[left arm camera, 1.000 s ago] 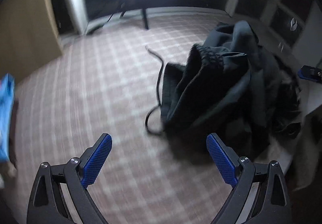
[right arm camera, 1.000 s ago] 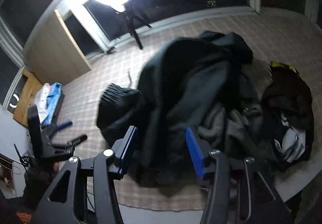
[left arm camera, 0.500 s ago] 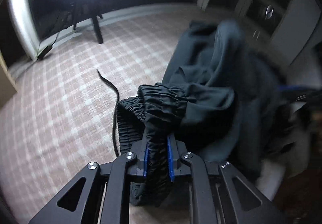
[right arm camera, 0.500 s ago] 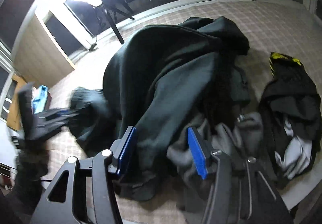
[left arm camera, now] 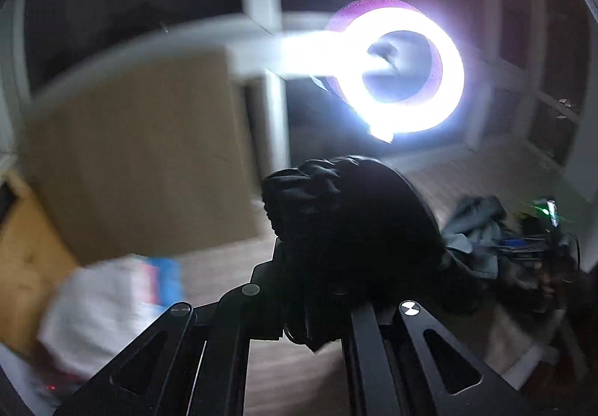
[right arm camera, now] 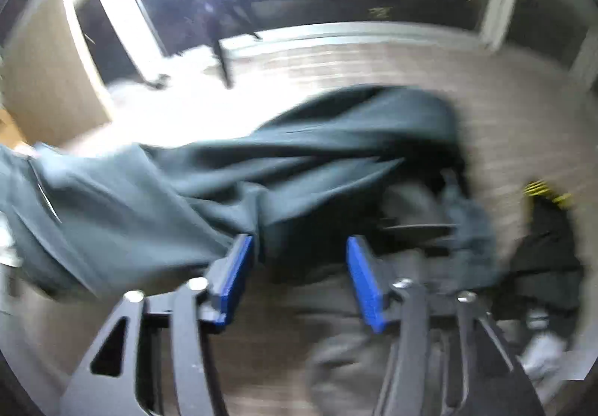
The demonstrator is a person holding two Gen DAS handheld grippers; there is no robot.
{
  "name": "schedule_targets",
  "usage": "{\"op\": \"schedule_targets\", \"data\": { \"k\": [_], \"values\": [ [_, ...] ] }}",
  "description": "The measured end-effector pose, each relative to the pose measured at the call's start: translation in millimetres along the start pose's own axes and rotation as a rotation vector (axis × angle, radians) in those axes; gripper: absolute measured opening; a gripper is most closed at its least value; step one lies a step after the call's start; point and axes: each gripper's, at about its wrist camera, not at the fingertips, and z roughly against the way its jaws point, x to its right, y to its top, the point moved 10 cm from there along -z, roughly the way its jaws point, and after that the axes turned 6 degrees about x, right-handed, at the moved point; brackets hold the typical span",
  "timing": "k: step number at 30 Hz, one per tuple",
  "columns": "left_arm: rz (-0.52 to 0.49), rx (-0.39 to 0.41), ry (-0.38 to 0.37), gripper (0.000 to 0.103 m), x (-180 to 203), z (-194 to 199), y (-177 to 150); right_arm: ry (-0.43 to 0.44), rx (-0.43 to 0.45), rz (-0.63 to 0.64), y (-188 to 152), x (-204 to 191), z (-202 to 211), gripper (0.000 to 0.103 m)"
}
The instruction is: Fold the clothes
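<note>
The dark green-grey garment [right arm camera: 299, 162], bunched and creased, stretches in a taut band above the heaped clothes [right arm camera: 429, 266].

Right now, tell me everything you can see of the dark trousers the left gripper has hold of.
The dark trousers look like soft, matte woven cloth, dark grey-green. Their gathered elastic waistband is bunched in the shut left gripper, lifted toward the ring light. From there the cloth stretches in long taut folds across the checked mat back to the clothes pile. The open right gripper sits close beneath it; contact is unclear. Both views are blurred.

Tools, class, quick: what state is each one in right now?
Left tool: closed on the dark trousers.
Right tool: open, holding nothing.
</note>
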Motion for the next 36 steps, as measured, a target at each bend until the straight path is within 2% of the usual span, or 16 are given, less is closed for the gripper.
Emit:
{"op": "schedule_targets", "data": {
  "k": [1,3,5,7,10,13,14,16,19,23,24,28,31,32,34,36],
  "values": [
    [0.013,0.011,0.031,0.006,-17.9,13.0,-2.5,-0.081,-0.02,0.016,-6.0,10.2,-0.2,0.061],
    [0.023,-0.02,0.073,0.006,-45.2,26.4,-26.9,-0.084,-0.015,-0.007,-18.7,17.9,7.9,0.061],
    [0.023,-0.075,0.103,0.006,-66.5,32.4,-58.6,-0.04,-0.021,-0.035,-33.1,17.5,15.2,0.061],
    [0.031,-0.156,0.093,0.006,-72.0,25.2,-96.5,0.016,-0.058,-0.029,-53.5,8.3,17.8,0.069],
    [0.074,-0.242,0.042,0.006,-63.8,9.2,-142.6,-0.108,-0.116,0.103,-79.2,5.3,-1.2,0.069],
    [0.096,-0.257,0.007,0.006,-52.1,-2.4,-153.5,-0.248,-0.102,0.267,-77.4,5.5,-22.3,0.069],
    [0.099,-0.257,-0.004,0.006,-49.1,-6.3,-151.7,-0.245,-0.102,0.28,-76.2,8.0,-27.9,0.068],
    [0.09,-0.252,-0.013,0.006,-40.0,-7.1,-143.9,-0.233,-0.1,0.287,-73.1,14.5,-36.8,0.022],
    [0.067,-0.245,-0.015,0.006,-30.2,-5.8,-135.3,-0.134,-0.083,0.084,-57.2,45.1,-22.3,0.018],
    [0.067,-0.235,-0.028,0.006,-33.3,-12.4,-133.2,-0.301,0.056,-0.056,-21.2,142.8,40.6,0.016],
    [0.069,-0.232,-0.035,0.006,-30.9,-12.8,-132.5,-0.331,0.015,-0.081,-23.3,163.4,43.1,0.017],
    [0.05,-0.248,-0.046,0.006,-19.6,-11.9,-140.9,-0.45,-0.116,-0.144,-30.0,229.4,62.1,0.038],
    [0.053,-0.28,-0.039,0.006,-19.1,-9.4,-156.3,-0.439,-0.055,-0.069,-16.8,207.6,90.2,0.05],
    [0.065,-0.29,-0.029,0.006,-22.2,-8.0,-161.3,-0.375,-0.017,-0.044,-5.5,182.8,92.8,0.055],
    [0.088,-0.3,-0.009,0.006,-29.3,-3.9,-168.4,-0.247,0.059,0.006,16.8,132.3,99.5,0.077],
    [0.101,-0.301,0.01,0.006,-35.4,0.5,-169.2,-0.119,0.123,0.05,38.6,81.7,104.0,0.08]
  ]
}}
